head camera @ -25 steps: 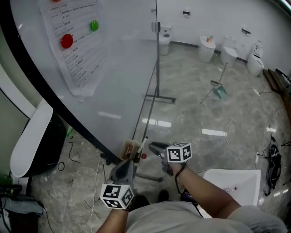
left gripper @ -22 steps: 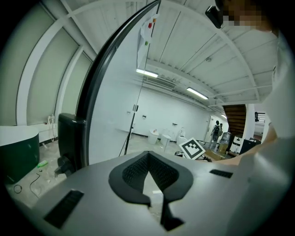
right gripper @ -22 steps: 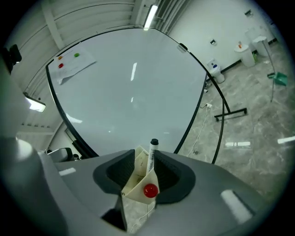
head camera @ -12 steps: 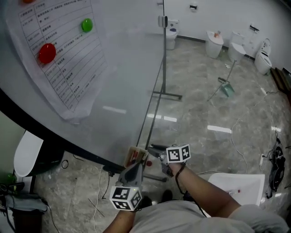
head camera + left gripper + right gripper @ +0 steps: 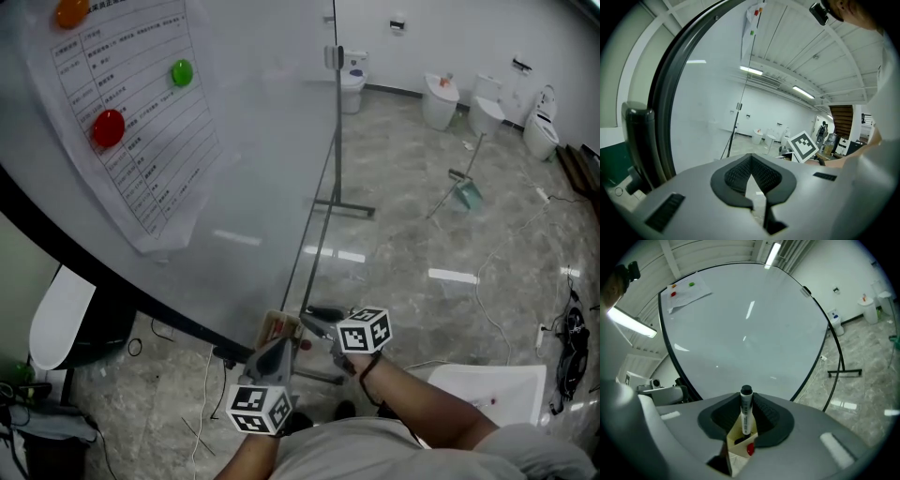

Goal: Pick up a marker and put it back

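A white marker with a black cap (image 5: 746,411) stands upright in a small cardboard box (image 5: 735,448), which also holds a red-capped marker (image 5: 750,449). My right gripper (image 5: 746,401) has this marker between its pads; the jaws are closing and touch it on both sides. In the head view the box (image 5: 278,327) hangs at the whiteboard's (image 5: 244,159) lower edge, with the right gripper (image 5: 312,325) reaching it from the right. My left gripper (image 5: 278,345) sits just below the box, shut with nothing in it (image 5: 751,157).
A printed sheet (image 5: 131,122) is pinned to the board by red (image 5: 108,127) and green (image 5: 181,71) magnets. The board's metal stand (image 5: 328,202) rests on the marble floor. White toilets (image 5: 441,98) line the far wall; a white bin (image 5: 492,394) stands at the lower right.
The left gripper has come up and to the right, closer under the box. The right gripper has stayed at the box, shifted slightly lower. The head view has swung a little.
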Tool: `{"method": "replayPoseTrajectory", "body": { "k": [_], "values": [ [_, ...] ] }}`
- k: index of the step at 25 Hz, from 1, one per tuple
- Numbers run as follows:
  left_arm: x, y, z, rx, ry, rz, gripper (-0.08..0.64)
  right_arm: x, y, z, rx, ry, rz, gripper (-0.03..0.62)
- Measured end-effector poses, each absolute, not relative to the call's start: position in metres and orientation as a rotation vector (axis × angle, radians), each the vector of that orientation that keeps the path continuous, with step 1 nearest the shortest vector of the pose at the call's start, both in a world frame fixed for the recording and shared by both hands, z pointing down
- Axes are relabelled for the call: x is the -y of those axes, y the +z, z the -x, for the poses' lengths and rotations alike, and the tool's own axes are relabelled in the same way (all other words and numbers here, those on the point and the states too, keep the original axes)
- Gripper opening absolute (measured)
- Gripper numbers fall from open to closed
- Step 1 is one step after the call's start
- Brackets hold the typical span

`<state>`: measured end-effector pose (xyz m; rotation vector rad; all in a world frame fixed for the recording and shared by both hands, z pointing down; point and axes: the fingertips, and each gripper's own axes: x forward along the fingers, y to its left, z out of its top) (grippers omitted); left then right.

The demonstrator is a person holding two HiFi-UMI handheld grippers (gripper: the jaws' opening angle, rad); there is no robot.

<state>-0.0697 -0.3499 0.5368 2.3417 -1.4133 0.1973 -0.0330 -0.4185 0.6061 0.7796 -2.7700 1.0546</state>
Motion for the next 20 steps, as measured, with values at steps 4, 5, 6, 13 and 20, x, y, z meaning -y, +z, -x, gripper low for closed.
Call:
{"method": "replayPoseTrajectory", "body": {
  "k": [4, 5, 6, 13, 20],
  "values": [
    [0.351, 0.521, 0.067, 1.431, 0.168, -2.37, 0.002, 0.406, 0.568, 0.033, 2.825, 0.81, -0.772, 0.076],
    [0.352, 0.516, 0.067, 1.438, 0.156, -2.378, 0.002, 0.403, 0.558, 0.033, 2.837, 0.746, -0.772, 0.077],
    [0.353, 0.51, 0.067, 1.445, 0.142, -2.385, 0.002, 0.4, 0.547, 0.033, 2.848, 0.681, -0.774, 0.077],
    [0.355, 0.464, 0.079, 1.51, 0.055, -2.434, 0.002, 0.366, 0.475, 0.037, 2.906, 0.333, -0.809, 0.077],
    [0.35, 0.439, 0.085, 1.546, 0.027, -2.463, 0.002, 0.344, 0.451, 0.037, 2.934, 0.286, -0.838, 0.076]
  ]
}}
